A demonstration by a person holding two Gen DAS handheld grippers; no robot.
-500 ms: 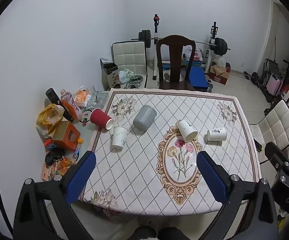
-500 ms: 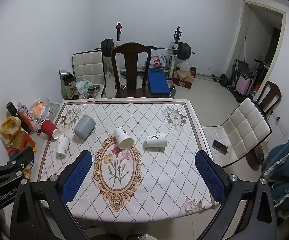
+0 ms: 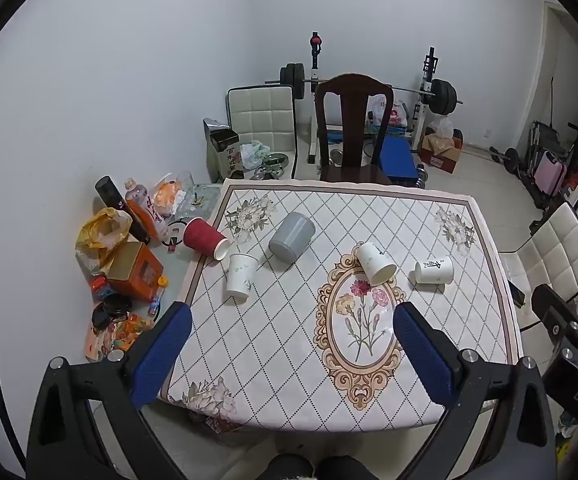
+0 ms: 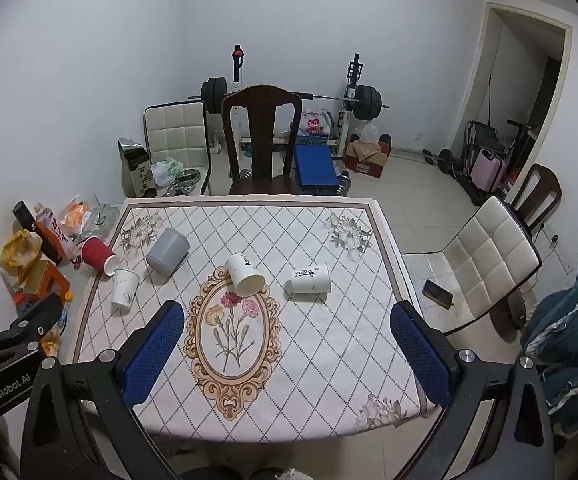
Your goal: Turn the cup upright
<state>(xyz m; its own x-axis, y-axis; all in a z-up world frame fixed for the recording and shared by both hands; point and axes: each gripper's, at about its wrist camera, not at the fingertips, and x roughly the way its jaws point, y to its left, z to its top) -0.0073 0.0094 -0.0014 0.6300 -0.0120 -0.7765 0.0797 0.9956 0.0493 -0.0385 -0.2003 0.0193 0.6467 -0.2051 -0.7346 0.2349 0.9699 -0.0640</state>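
Several cups lie on the patterned tablecloth (image 3: 289,352). A red cup (image 3: 204,238) lies on its side at the left edge. A white cup (image 3: 241,277) stands mouth down beside it. A grey cup (image 3: 291,236) lies tipped. A white cup (image 3: 376,263) lies tilted near the oval flower motif, and another white cup (image 3: 433,271) lies on its side to its right. They also show in the right wrist view: red cup (image 4: 97,256), grey cup (image 4: 167,251), white cups (image 4: 244,273) (image 4: 311,278) (image 4: 124,286). My left gripper (image 3: 289,348) and right gripper (image 4: 287,348) are open and empty, high above the table's near edge.
A dark wooden chair (image 3: 351,128) stands at the table's far side. Bottles, bags and boxes (image 3: 129,248) crowd a surface left of the table. A white padded chair (image 4: 485,264) with a phone (image 4: 437,293) stands to the right. Weight equipment (image 3: 369,88) lines the back wall.
Both views have shifted very slightly; the cups have not moved and both grippers remain open.
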